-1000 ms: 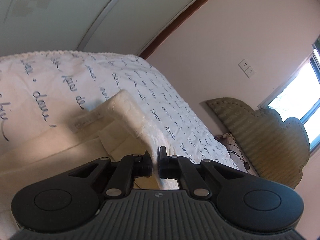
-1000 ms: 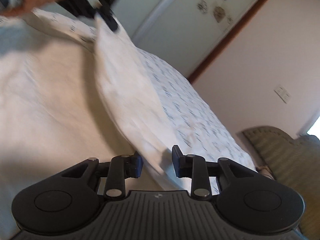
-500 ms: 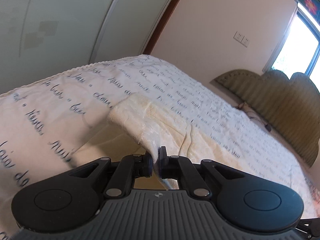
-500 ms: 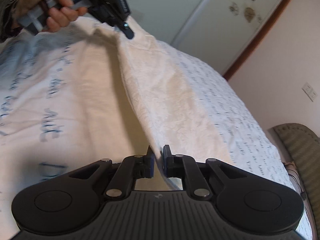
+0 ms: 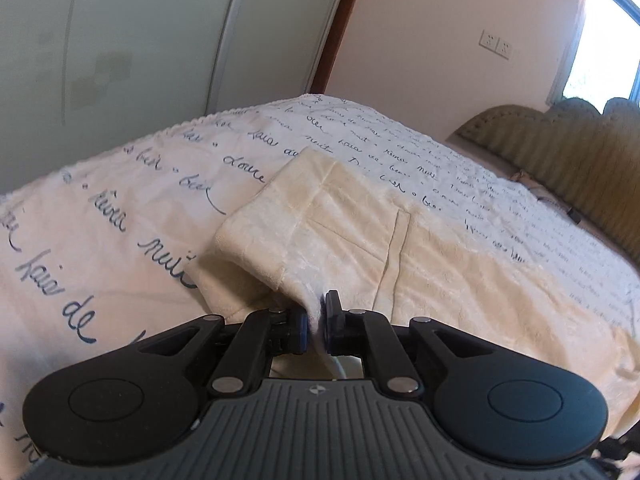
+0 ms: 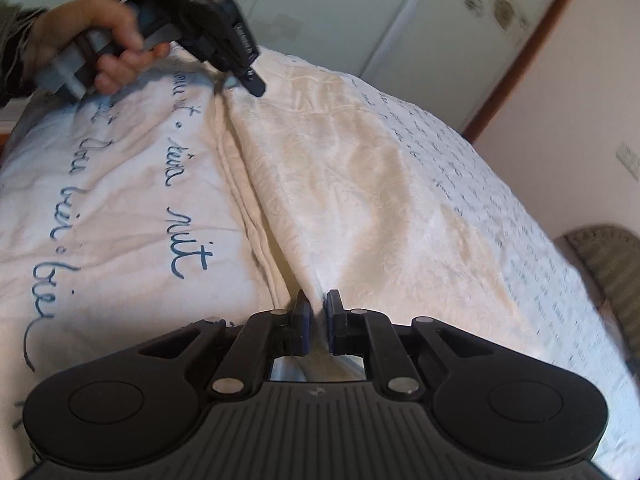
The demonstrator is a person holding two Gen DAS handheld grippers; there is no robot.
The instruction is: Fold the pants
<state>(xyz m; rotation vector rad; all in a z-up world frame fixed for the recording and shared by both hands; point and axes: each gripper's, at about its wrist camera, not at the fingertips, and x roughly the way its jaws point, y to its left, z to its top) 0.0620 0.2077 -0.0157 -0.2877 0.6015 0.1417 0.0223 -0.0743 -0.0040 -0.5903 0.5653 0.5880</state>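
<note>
The cream pants [image 5: 352, 232] lie lengthwise on the bed, one half folded over the other; a back pocket seam shows in the left wrist view. My left gripper [image 5: 316, 316] is shut on the pants' edge near the waist end. My right gripper [image 6: 318, 316] is shut on the pants [image 6: 360, 184] at the other end of the folded edge. The left gripper also shows in the right wrist view [image 6: 244, 76], held in a hand, low at the far end of the cloth.
A white bedspread [image 5: 120, 208] with blue handwriting covers the bed. A green padded headboard [image 5: 560, 144] is at the right. Wardrobe doors [image 5: 140, 40] and a pink wall with a socket [image 5: 496, 42] stand behind the bed.
Both grippers have carried the pants' edge across and down, so the lifted half now lies flat on the other half. The right gripper closed on the cloth.
</note>
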